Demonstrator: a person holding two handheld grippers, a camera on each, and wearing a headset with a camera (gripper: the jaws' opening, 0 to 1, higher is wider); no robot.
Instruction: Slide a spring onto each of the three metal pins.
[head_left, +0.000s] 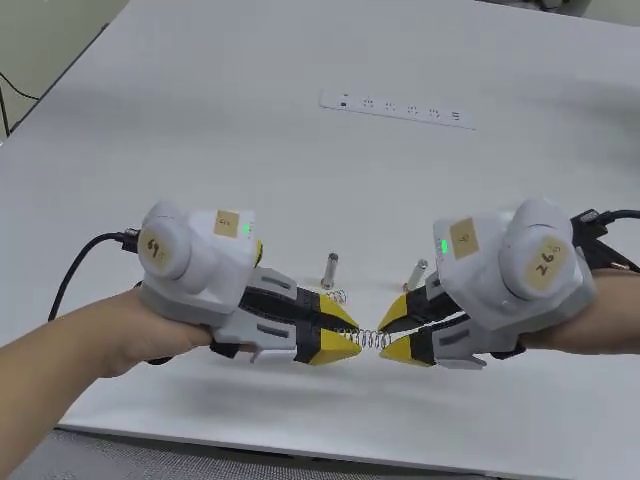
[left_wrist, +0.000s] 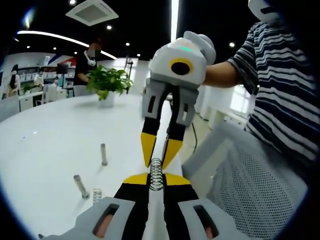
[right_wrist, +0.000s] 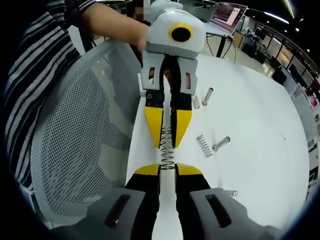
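Spring (head_left: 370, 340) spans the gap between both grippers, above the table (head_left: 200, 150): left gripper (head_left: 346, 336) and right gripper (head_left: 392, 334) each pinch one end. A pin (head_left: 329, 270) stands just behind; whether another runs inside, I cannot tell. Best keep the tips in line, grip lightly, and avoid stretching the coils.

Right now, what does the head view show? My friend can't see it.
The left gripper and the right gripper, each held in a hand, meet tip to tip above a white table with a small spring held between them. Behind them on the table are two metal pins and a loose spring, with a power strip farther back.
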